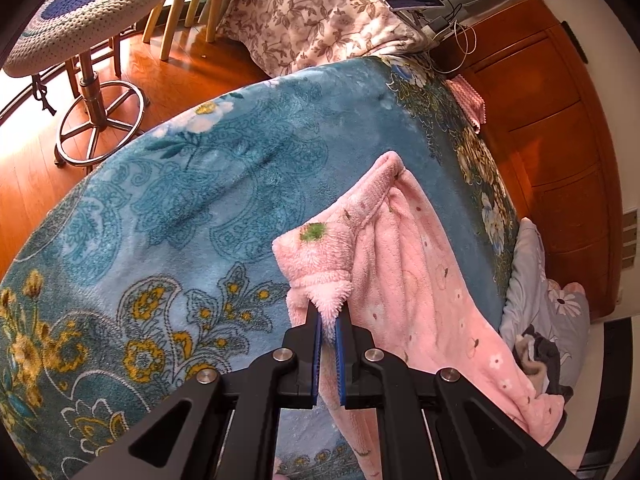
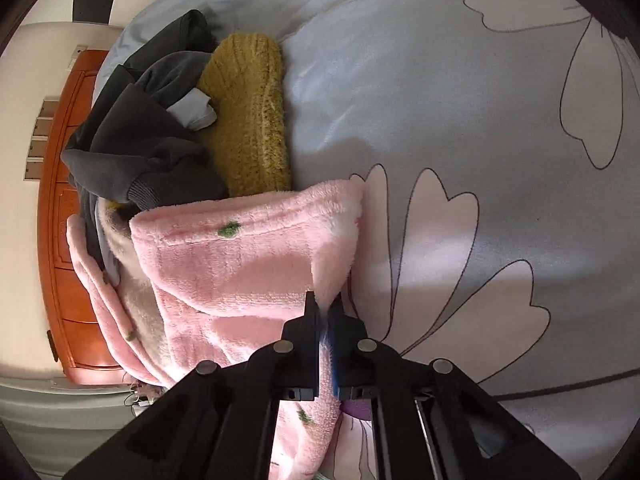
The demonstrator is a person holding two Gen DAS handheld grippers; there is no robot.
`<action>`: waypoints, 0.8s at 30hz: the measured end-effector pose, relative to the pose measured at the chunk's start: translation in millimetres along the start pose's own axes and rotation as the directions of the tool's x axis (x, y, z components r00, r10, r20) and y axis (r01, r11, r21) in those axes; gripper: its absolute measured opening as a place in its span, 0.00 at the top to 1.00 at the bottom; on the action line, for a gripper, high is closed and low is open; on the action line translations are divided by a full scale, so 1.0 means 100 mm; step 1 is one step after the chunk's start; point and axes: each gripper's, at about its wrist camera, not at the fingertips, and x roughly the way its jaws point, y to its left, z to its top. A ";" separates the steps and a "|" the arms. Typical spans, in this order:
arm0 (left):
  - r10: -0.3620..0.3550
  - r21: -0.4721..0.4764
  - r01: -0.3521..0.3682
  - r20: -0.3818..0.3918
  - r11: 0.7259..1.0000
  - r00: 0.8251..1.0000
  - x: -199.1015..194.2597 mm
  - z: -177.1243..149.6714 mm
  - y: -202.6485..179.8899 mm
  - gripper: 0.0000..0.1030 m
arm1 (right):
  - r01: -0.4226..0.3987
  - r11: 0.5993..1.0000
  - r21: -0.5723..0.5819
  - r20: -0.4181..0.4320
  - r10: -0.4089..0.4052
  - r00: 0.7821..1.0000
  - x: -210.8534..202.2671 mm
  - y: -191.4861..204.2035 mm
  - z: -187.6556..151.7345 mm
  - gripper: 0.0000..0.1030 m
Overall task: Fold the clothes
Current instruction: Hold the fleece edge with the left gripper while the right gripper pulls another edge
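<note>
Left wrist view first: we see our left hand-held gripper [image 1: 329,320] closed on a fluffy edge of the pink fleece garment [image 1: 404,264], its blue pads nearly together with a tuft of pile pinched between them. From that pinch the garment hangs and spreads to the right over the blue floral blanket [image 1: 192,208] on the bed. A folded cuff or hem with a green spot sits just above the fingers. The lower end of the garment runs out of sight behind the gripper body, so we cannot tell its full shape or what kind of clothing it is. At the right edge a small dark heap lies on a pale flowered sheet [image 1: 560,304], too distorted to make out. A stool [image 1: 86,12] with a crocheted cover stands on the wooden floor beyond the bed, and a wooden cabinet [image 1: 556,128] rises along the right.

Right wrist view shows our right hand-held gripper [image 2: 325,312] likewise clamped on another edge of the pink garment [image 2: 240,264], the fabric drawn into the narrow gap between the pads. The garment bunches to the left and drops below the frame. Behind it, a dark grey sweatshirt [image 2: 144,136] and a mustard knitted piece [image 2: 248,120] lie touching on the pale blue sheet [image 2: 460,128] with large outlined petals. A cream layer under the pink is partly covered and we cannot identify it.
</note>
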 end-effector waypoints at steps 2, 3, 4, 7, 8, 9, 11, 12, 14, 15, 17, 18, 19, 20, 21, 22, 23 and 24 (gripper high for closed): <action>-0.002 0.006 0.002 0.009 1.000 1.000 -0.02 0.02 -0.03 0.94 | -0.055 0.998 -0.026 0.047 0.056 0.997 -0.13 0.19 -0.01 0.97; -0.003 0.008 0.002 0.014 1.000 1.000 -0.03 0.04 -0.05 0.94 | -0.081 0.996 -0.049 0.067 0.084 0.994 -0.21 0.31 -0.02 0.97; -0.004 0.009 0.004 0.019 1.000 1.000 -0.04 0.06 -0.06 0.94 | -0.104 0.990 -0.093 0.077 0.111 0.991 -0.29 0.48 -0.03 0.97; -0.034 -0.013 0.034 0.042 0.999 0.999 -0.10 0.13 -0.12 0.94 | -0.191 0.954 -0.230 0.094 0.217 0.972 -0.55 1.05 -0.05 0.97; -0.048 -0.020 0.050 0.050 0.999 0.998 -0.12 0.16 -0.15 0.94 | -0.213 0.941 -0.263 0.096 0.245 0.965 -0.62 1.21 -0.07 0.97; -0.057 -0.020 0.059 0.058 0.998 0.997 -0.14 0.20 -0.20 0.94 | -0.233 0.926 -0.295 0.097 0.272 0.957 -0.69 1.38 -0.08 0.97; -0.075 -0.020 0.077 0.072 0.997 0.995 -0.19 0.27 -0.29 0.94 | -0.258 0.899 -0.355 0.101 0.311 0.945 -0.82 1.69 -0.11 0.97; -0.081 -0.017 0.082 0.078 0.996 0.994 -0.20 0.31 -0.35 0.94 | -0.262 0.887 -0.381 0.105 0.323 0.941 -0.87 1.83 -0.12 0.97; -0.062 0.014 0.061 0.075 0.998 0.995 -0.16 0.44 -0.50 0.94 | -0.248 0.866 -0.434 0.112 0.325 0.939 -0.95 2.12 -0.14 0.97; -0.054 0.028 0.052 0.072 0.998 0.996 -0.14 0.50 -0.58 0.94 | -0.230 0.857 -0.460 0.117 0.315 0.942 -0.98 2.26 -0.16 0.97; -0.046 0.044 0.044 0.061 0.998 0.997 -0.06 0.63 -0.73 0.94 | -0.160 0.842 -0.516 0.122 0.257 0.959 -0.94 2.56 -0.18 0.97; -0.042 0.051 0.040 0.057 0.998 0.997 -0.02 0.70 -0.81 0.94 | -0.140 0.838 -0.527 0.113 0.232 0.966 -0.89 2.70 -0.17 0.97; -0.038 0.055 0.035 0.061 0.998 0.997 0.04 0.76 -0.87 0.94 | -0.121 0.838 -0.533 0.110 0.210 0.971 -0.84 2.83 -0.17 0.97; -0.034 0.058 0.030 0.065 0.998 0.997 0.10 0.81 -0.94 0.94 | -0.108 0.837 -0.537 0.111 0.197 0.974 -0.80 2.95 -0.16 0.97; -0.030 0.062 0.026 0.069 0.998 0.997 0.16 0.87 -1.00 0.94 | -0.099 0.833 -0.544 0.110 0.188 0.976 -0.76 3.07 -0.16 0.97; -0.026 0.063 0.022 0.072 0.998 0.997 0.23 0.93 -1.06 0.94 | -0.085 0.829 -0.553 0.120 0.179 0.976 -0.72 3.18 -0.18 0.97; -0.023 0.052 0.020 0.067 0.998 0.997 0.32 0.98 -1.09 0.94 | -0.070 0.822 -0.565 0.126 0.170 0.977 -0.65 3.30 -0.19 0.97; -0.016 0.038 0.014 0.061 0.999 0.998 0.43 1.03 -1.10 0.94 | -0.046 0.813 -0.580 0.136 0.152 0.979 -0.57 3.42 -0.22 0.97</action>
